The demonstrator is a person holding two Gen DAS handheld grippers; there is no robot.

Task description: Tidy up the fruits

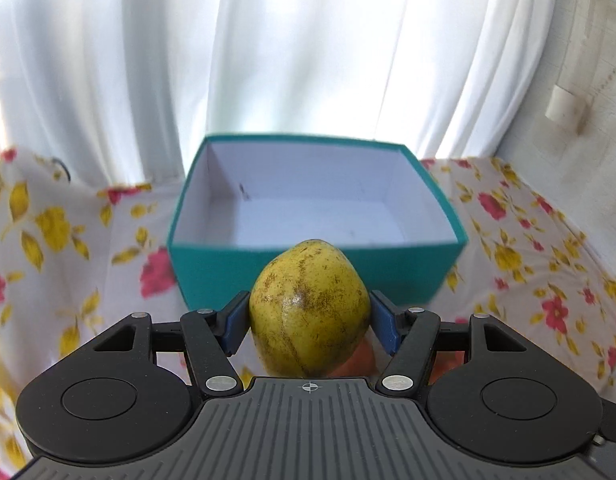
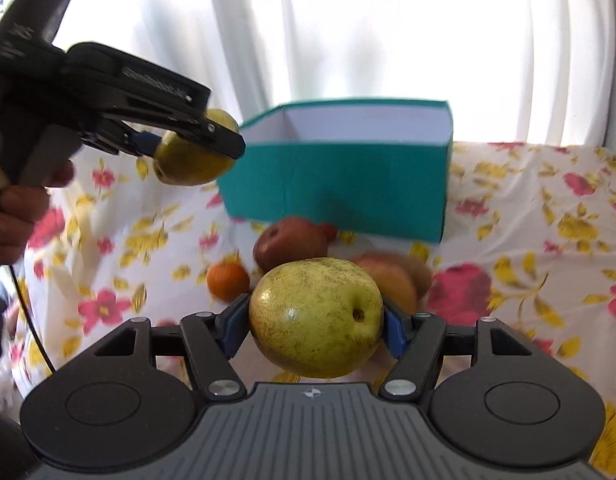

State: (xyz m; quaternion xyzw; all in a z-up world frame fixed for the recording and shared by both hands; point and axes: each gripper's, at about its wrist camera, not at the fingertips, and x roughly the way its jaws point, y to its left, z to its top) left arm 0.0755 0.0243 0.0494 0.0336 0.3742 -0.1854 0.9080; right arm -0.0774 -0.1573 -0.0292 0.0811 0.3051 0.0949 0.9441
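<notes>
On a floral tablecloth point(image 2: 528, 208) before white curtains, the left gripper point(image 1: 310, 316) and right gripper point(image 2: 316, 322) each clamped a yellow-green pear point(image 1: 308, 304) point(image 2: 316, 316) aloft, evidently bound for the empty teal box point(image 1: 316, 272) beyond, leaving a tangerine point(image 2: 227, 280) among loose fruit near its front wall.

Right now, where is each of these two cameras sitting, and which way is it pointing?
Left wrist: on the left gripper, facing forward past its held pear into the empty teal box, curtains behind; only its own fingers show.
Right wrist: on the right gripper, facing past its own pear toward loose fruit on the flowered cloth; the person's left hand shows too.
Shared: the teal box, the cloth, the left gripper's pear.
</notes>
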